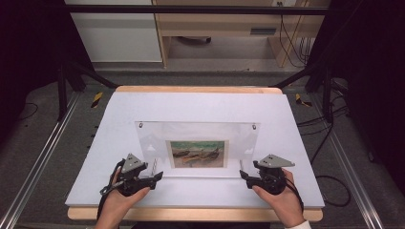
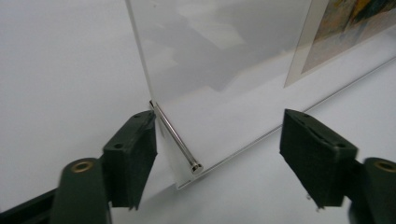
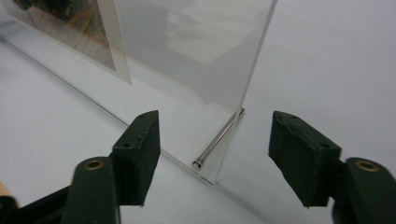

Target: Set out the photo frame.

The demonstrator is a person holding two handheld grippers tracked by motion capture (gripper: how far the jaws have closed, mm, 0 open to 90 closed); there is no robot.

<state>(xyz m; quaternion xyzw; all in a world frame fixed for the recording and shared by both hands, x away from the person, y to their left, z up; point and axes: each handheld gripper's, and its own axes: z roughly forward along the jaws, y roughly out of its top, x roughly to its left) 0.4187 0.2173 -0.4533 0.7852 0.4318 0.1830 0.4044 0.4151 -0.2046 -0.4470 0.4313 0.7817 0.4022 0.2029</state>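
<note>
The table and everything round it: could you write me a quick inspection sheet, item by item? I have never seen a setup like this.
Surface: white board on a wooden table.
Job's things: clear acrylic frame standing upright, a painted print inside; a metal pin at one lower corner, another pin at the other.
Clutter: nothing seen.
Grippers: left gripper open, jaws either side of its frame corner; right gripper open, likewise at the other corner.
Cables: a black cable trails from the left gripper; more cables on the floor at right.
Surroundings: black frame posts, wooden furniture behind.
</note>
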